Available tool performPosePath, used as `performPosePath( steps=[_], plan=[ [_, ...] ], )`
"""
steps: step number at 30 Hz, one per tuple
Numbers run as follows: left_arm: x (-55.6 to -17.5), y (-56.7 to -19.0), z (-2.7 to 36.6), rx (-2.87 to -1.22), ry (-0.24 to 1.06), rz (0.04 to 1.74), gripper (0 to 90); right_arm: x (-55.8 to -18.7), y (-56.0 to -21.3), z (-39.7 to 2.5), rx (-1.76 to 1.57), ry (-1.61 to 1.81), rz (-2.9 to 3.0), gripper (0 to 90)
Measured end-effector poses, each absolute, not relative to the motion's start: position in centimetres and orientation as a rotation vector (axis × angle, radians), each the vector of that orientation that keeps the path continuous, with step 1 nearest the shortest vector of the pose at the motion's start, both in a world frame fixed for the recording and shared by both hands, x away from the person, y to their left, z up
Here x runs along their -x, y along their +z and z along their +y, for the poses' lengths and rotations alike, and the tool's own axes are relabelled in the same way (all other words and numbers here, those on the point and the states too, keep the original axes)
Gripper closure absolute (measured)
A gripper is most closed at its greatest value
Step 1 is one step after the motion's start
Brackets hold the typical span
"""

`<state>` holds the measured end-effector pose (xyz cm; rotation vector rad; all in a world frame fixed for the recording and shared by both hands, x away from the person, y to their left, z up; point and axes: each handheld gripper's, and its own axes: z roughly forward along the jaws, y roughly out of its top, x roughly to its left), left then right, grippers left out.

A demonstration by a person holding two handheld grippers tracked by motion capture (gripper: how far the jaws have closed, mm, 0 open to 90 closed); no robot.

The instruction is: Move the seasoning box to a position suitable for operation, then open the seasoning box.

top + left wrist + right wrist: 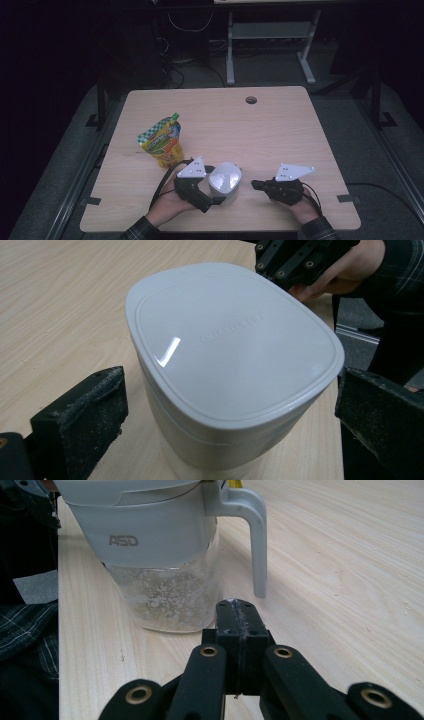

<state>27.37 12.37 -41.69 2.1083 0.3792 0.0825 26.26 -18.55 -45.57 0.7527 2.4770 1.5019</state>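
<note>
**Lidded pitcher at near table edge, flanked by two grippers**

Item: white lidded pitcher (224, 181), branded "ASD", clear lower body with white residue or frost inside. It stands upright, long axis vertical, on the wooden table (280, 130) near the person's edge. In the right gripper view its handle (250, 535) sticks out to the right, on the side facing away from the person.

Left gripper (212, 192): jaws spread wide, one on each side of the pitcher below the lid (230, 340); whether either pad touches the wall cannot be told.

Right gripper (236, 615): jaws pressed together, holding nothing, tip pointing at the pitcher's base, just short of it.

Also present: yellow-green spouted pouch (162, 140), standing behind and left of the pitcher, apart from it.

Obscured: pitcher's base cut off in the left gripper view; lid embossing illegible.
</note>
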Motion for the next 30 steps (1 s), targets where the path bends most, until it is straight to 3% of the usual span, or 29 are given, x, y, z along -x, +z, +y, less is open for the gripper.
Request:
performPosePath(
  steps=[3,12,13,30],
  plan=[
    [-27.37,-41.71,12.51,-2.097,0.087,0.374,5.4,-26.31,-45.55,-18.57,-0.748,1.501,2.474,89.6],
    [-27.31,-41.90,12.45,-2.110,0.093,0.371,6.5,-26.41,-45.58,-18.54,-0.743,1.499,2.470,89.6],
    [-27.28,-41.96,12.55,-2.108,0.091,0.367,11.0,-26.39,-45.58,-18.54,-0.743,1.498,2.471,89.6],
    [-27.19,-41.66,12.75,-2.102,0.089,0.372,12.9,-26.35,-45.59,-18.57,-0.752,1.495,2.471,89.5]
  ],
)
